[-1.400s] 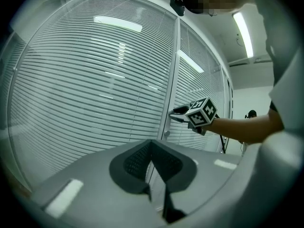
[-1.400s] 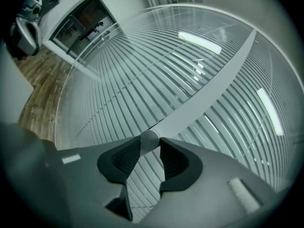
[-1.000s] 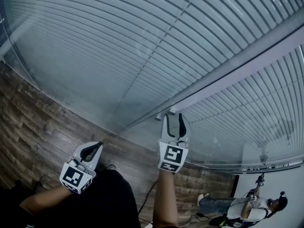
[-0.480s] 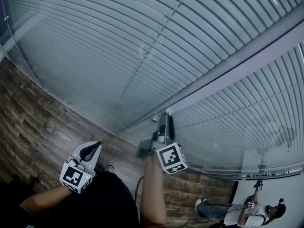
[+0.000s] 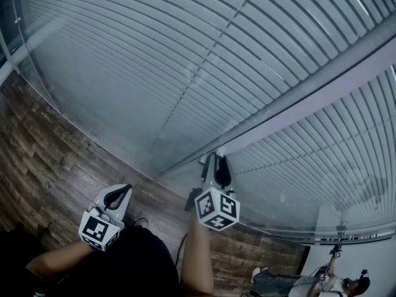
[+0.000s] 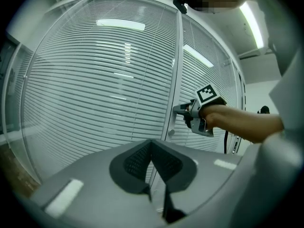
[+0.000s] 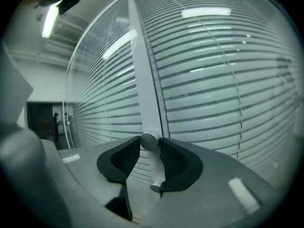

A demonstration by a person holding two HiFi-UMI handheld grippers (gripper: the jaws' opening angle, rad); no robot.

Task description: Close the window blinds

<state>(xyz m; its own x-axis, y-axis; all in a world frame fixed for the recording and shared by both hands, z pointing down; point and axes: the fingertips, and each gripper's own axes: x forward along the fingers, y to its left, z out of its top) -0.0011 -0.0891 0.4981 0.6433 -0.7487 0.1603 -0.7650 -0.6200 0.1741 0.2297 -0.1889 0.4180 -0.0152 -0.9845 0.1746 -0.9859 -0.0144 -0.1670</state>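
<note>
Horizontal slat blinds [image 5: 185,60] hang behind glass on both sides of a grey upright frame [image 5: 322,85]. My right gripper [image 5: 215,161] reaches to that frame, and its jaws have just been closing. In the right gripper view the right gripper [image 7: 149,144] is shut on a round metal knob [image 7: 148,140] on the frame [image 7: 142,94], with both pads touching it. A second small knob [image 7: 155,187] sits just below. My left gripper [image 5: 120,192] hangs back, low at the left, shut and holding nothing [image 6: 152,146]. It sees the right gripper [image 6: 180,110] at the frame.
Dark wood flooring [image 5: 37,159] runs along the foot of the glass wall. A person [image 5: 334,283] stands far off at the bottom right. My own dark clothing [image 5: 136,258] fills the bottom middle.
The right gripper has rolled about its own axis, so its marker cube now faces differently. Its jaws, wide apart a second ago, have closed onto the knob. The left gripper has stayed put.
</note>
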